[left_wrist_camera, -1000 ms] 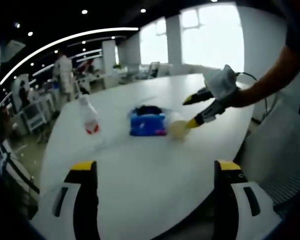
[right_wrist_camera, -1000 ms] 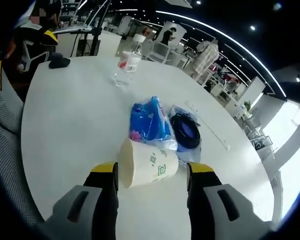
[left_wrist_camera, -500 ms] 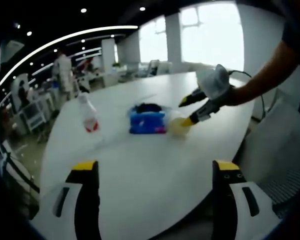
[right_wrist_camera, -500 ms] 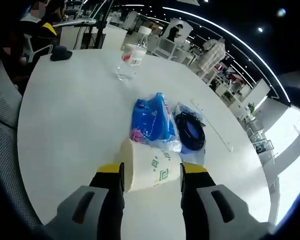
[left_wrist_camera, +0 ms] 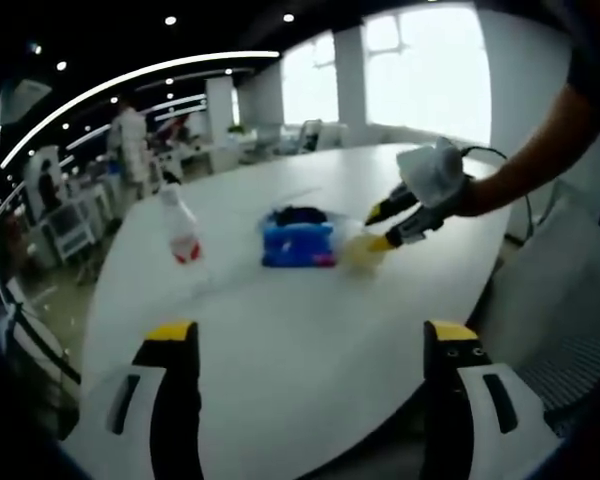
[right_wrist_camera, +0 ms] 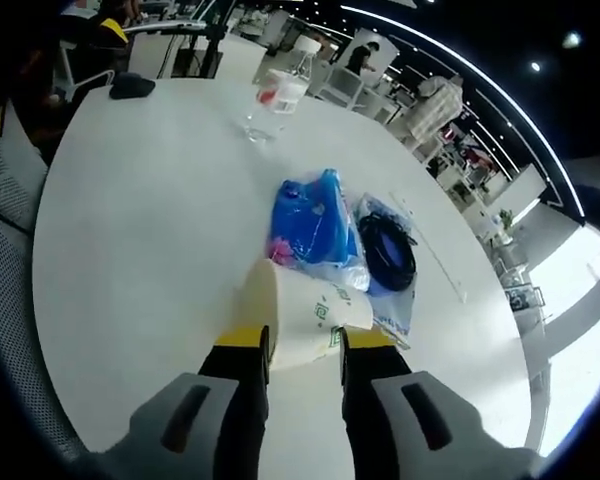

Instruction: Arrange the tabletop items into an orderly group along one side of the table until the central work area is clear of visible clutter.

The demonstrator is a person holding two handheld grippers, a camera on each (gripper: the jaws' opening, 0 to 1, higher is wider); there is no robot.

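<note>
1. Right gripper view: right gripper (right_wrist_camera: 302, 347) with yellow-tipped jaws drawn narrow against both sides of a white paper cup with a green printed pattern (right_wrist_camera: 302, 313); cup on its side on the round white table (right_wrist_camera: 130, 220), open mouth toward the view's left.
2. Just beyond the cup, touching or nearly so: a crumpled blue plastic bag with pink print (right_wrist_camera: 315, 232); beside it on the view's right, a clear plastic pouch holding a coiled black cable (right_wrist_camera: 387, 255).
3. Farther off, well apart from that cluster: an upright clear plastic bottle with red label and white cap (right_wrist_camera: 277, 96); near the far table edge, a small dark object (right_wrist_camera: 132, 86), too small to identify.
4. Left gripper view: left gripper (left_wrist_camera: 310, 345) held wide over bare tabletop (left_wrist_camera: 280, 340), nothing between its jaws.
5. Same view, across the table: right gripper (left_wrist_camera: 378, 228) in a gloved hand (left_wrist_camera: 435, 175), tips at the cup (left_wrist_camera: 358, 250); blue bag (left_wrist_camera: 298, 244) just left of it, bottle (left_wrist_camera: 180, 230) farther left, apart.
</note>
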